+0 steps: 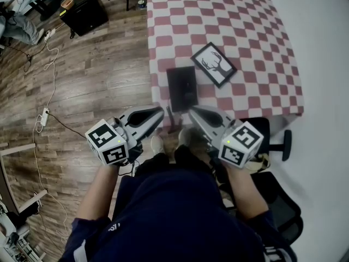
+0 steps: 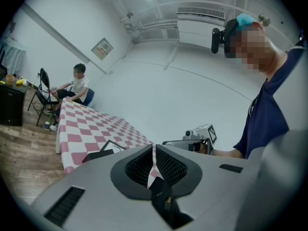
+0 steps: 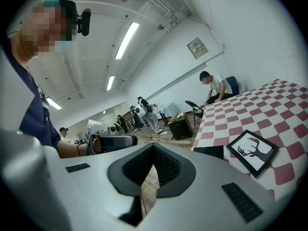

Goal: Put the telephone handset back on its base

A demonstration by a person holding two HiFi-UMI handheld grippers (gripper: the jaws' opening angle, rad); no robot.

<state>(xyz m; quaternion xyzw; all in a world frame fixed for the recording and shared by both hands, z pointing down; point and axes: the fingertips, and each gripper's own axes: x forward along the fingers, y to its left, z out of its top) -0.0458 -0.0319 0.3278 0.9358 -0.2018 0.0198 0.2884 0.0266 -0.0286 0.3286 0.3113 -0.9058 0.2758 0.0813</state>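
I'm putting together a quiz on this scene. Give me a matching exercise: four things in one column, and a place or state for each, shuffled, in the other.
1. black-framed deer picture
2. white power strip
3. flat black rectangular slab
4. left gripper

A. jaws together, nothing between them
B. on the wooden floor
C. on the red-and-white checked cloth, at the table's near edge
D. on the checked cloth, further in, tilted

Pairs: 1-D, 2-B, 3-C, 4-A

- Head view: steeply down, checked table (image 1: 218,31) at 12 o'clock
- Gripper views: close over own jaws, near level; table at 9 and 3 o'clock
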